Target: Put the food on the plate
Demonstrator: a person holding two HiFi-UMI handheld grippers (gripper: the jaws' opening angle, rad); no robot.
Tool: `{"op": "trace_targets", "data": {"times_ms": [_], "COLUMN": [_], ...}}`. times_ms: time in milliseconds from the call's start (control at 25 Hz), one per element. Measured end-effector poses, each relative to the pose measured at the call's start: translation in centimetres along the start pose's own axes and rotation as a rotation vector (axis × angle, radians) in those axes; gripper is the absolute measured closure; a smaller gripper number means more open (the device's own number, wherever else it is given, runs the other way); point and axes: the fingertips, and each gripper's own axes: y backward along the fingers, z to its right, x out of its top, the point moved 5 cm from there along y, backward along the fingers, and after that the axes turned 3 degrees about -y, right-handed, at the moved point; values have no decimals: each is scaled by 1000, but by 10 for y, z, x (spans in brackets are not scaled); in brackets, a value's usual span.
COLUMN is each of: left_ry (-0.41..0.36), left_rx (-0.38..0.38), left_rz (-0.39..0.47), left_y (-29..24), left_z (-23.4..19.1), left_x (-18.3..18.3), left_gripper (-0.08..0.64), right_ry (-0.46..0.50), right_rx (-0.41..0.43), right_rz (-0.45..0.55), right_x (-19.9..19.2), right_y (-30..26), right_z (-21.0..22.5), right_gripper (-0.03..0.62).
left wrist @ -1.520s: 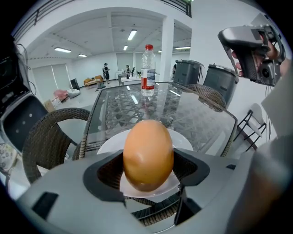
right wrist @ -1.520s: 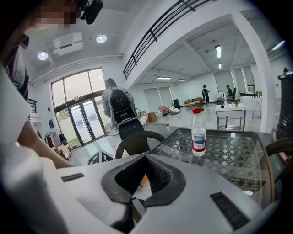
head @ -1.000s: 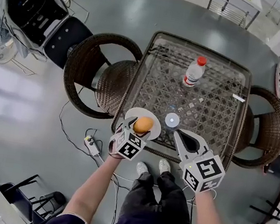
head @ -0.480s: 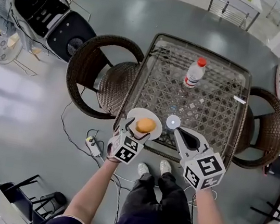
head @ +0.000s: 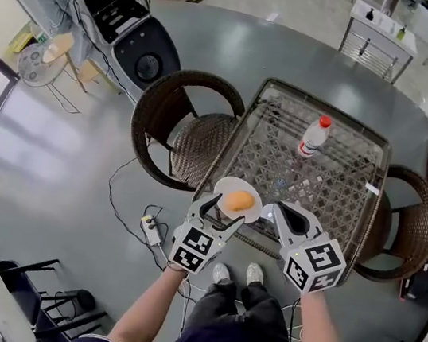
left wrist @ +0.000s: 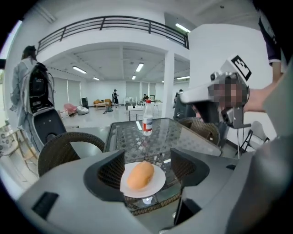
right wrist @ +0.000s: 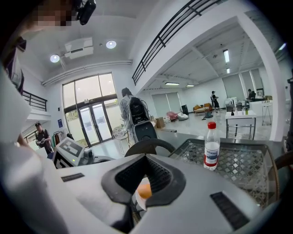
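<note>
Orange-brown and rounded, the food (head: 238,201) is lying in the middle of the white plate (head: 226,185). The plate is sitting at the near edge of the glass-topped wicker table (head: 340,186), close in front of the person, where both tools are reaching it easily.

The left gripper (head: 222,214) is pointing straight at the plate from the near side. Its jaws are standing wide apart and are just now narrowing a little, with nothing pressed between the pads. In the left gripper view the food (left wrist: 140,175) and the plate (left wrist: 158,183) are showing through the gap, beyond the jaws rather than in their grasp, so the food is resting on its own weight. This is reading as a delivery already made. The wide stance looks like a way of letting the food go cleanly without dragging it off the plate.

The right gripper (head: 278,212) is hanging just beside the plate on the person's right. Its jaws are drawn together on nothing, and it is seemingly being held aside so as not to crowd the plate.

A plastic bottle (head: 313,136) with a red cap is standing upright farther back on the table, well apart and playing no part.
</note>
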Motion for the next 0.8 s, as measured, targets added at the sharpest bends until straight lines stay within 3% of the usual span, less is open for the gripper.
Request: {"op": "trace_targets", "data": {"times_ms": [240,560,800], "left_ry": [63,98,117], "left_rx": [-11,11,32], "left_rz": [159,284,376], "left_y": [45,88,114], "left_z": [8,16,14], "left_x": [48,85,111], "left_gripper": [365,549,551], "right_ry": [46,103,138], "right_rx": [35,74,111], "right_rz": [47,131,201], "right_x": [24,59,85], "right_y": [4,11,21], "right_z": [-15,-40,-60], "right_gripper": [589,589,589]}}
